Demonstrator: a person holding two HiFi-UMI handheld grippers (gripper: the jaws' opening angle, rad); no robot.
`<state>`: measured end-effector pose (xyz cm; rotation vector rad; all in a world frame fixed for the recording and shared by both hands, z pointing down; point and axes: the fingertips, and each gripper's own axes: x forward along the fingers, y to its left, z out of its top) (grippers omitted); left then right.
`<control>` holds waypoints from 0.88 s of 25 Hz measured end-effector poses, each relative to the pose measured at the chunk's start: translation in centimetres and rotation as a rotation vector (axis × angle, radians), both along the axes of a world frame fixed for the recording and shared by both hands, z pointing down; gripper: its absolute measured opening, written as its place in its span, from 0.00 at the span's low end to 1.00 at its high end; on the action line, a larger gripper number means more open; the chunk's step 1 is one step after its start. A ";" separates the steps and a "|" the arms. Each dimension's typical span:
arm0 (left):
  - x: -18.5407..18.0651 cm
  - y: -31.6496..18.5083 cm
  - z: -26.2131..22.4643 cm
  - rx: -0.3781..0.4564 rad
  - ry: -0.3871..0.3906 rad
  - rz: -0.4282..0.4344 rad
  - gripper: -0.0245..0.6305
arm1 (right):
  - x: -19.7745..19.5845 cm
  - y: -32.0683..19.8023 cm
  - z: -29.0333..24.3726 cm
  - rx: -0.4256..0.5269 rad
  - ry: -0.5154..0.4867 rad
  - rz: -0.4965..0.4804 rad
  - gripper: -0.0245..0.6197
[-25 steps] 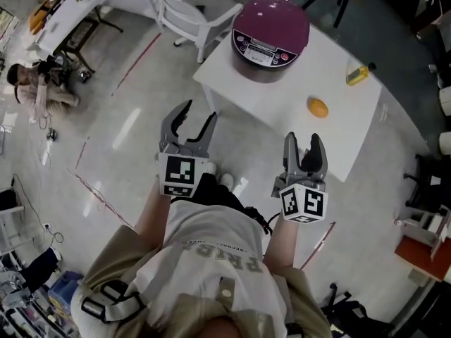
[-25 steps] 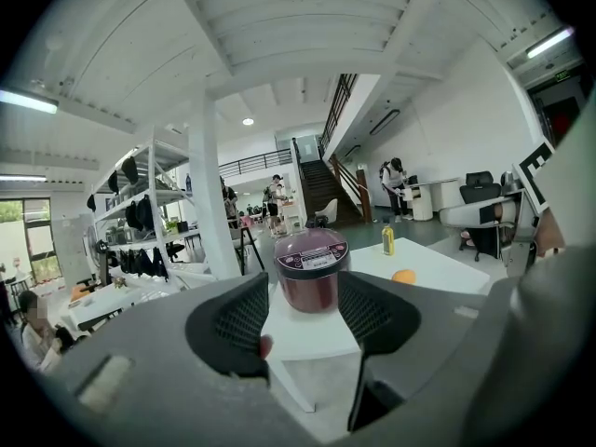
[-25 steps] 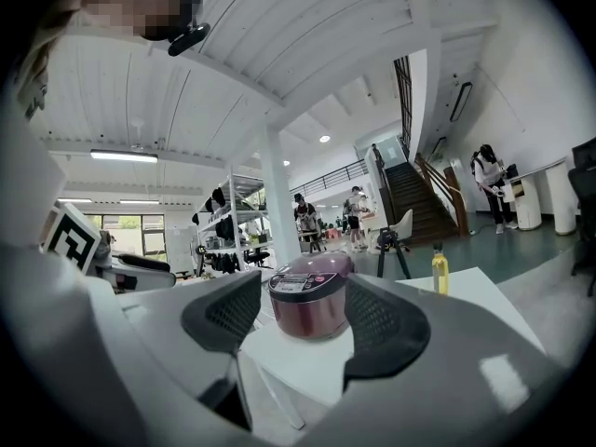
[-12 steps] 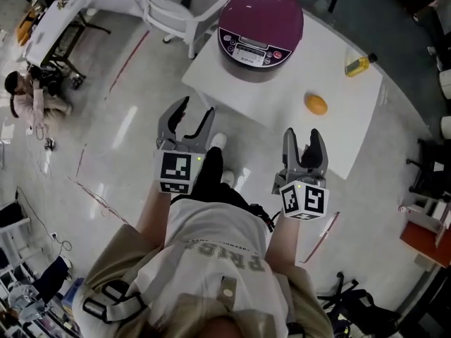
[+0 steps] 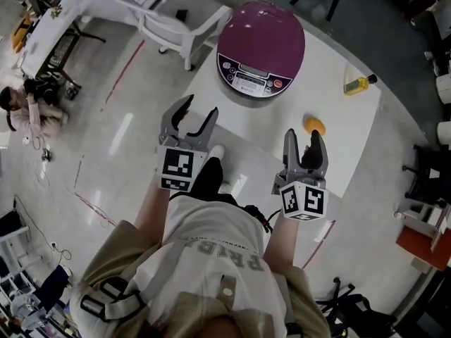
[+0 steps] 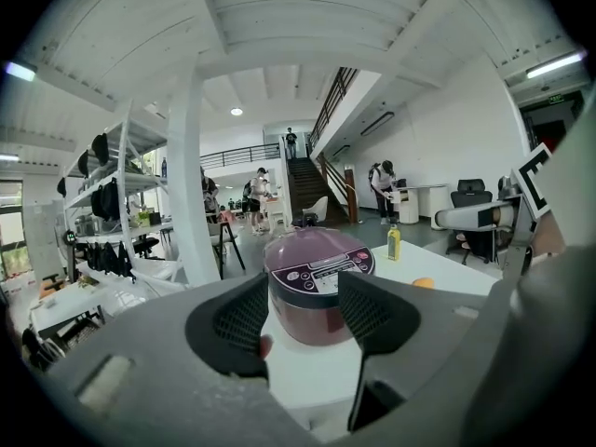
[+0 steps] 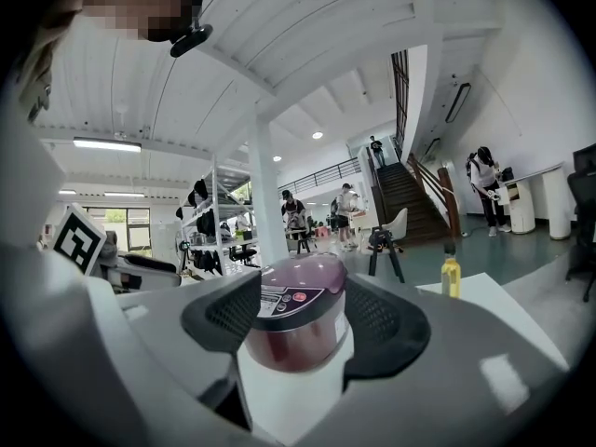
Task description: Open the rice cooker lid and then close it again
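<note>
A purple rice cooker (image 5: 261,48) with its domed lid down stands on the white table (image 5: 338,139), control panel facing me. It also shows ahead in the left gripper view as the rice cooker (image 6: 317,282) and in the right gripper view as the rice cooker (image 7: 296,319). My left gripper (image 5: 195,116) hovers open over the table's near-left edge, short of the cooker, nothing between its fingers. My right gripper (image 5: 305,142) is open and empty over the table's near edge, below an orange fruit (image 5: 315,124).
A yellow bottle (image 5: 361,84) lies at the table's far right. A white chair (image 5: 180,16) stands behind the table's left corner. A person crouches on the floor (image 5: 106,139) at far left. Red tape lines cross the floor.
Both grippers have moved forward toward the table and now reach over its near edge. The cooker looks larger and closer. The jaws kept the same opening.
</note>
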<state>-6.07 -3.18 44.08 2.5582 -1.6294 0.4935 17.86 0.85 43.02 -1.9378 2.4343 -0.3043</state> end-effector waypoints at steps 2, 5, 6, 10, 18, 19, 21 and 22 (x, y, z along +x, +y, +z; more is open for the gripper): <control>0.0 -1.6 0.0 -0.003 -0.009 0.017 0.41 | -0.5 -1.6 -0.3 0.004 0.004 -0.001 0.44; 0.1 -3.8 -0.1 -0.005 -0.018 0.045 0.41 | -0.9 -3.8 -0.5 0.004 0.006 0.000 0.44; 0.1 -4.6 -0.2 -0.004 -0.019 0.053 0.41 | -1.0 -4.5 -0.5 0.003 0.007 0.001 0.44; -0.1 -7.4 -0.5 0.005 -0.014 0.083 0.41 | -1.8 -6.8 -0.7 0.002 0.019 0.004 0.44; 1.4 -10.6 0.8 -0.006 -0.091 0.225 0.42 | -4.9 -10.2 -0.3 -0.033 0.078 -0.064 0.44; 1.8 -10.8 1.0 -0.010 -0.100 0.254 0.44 | -5.3 -10.5 -0.1 -0.040 0.091 -0.080 0.44; 2.4 -10.9 1.5 -0.020 -0.123 0.308 0.46 | -6.2 -11.0 0.2 -0.058 0.129 -0.122 0.44; 2.7 -10.9 1.8 -0.024 -0.137 0.331 0.47 | -6.7 -11.2 0.4 -0.069 0.149 -0.146 0.44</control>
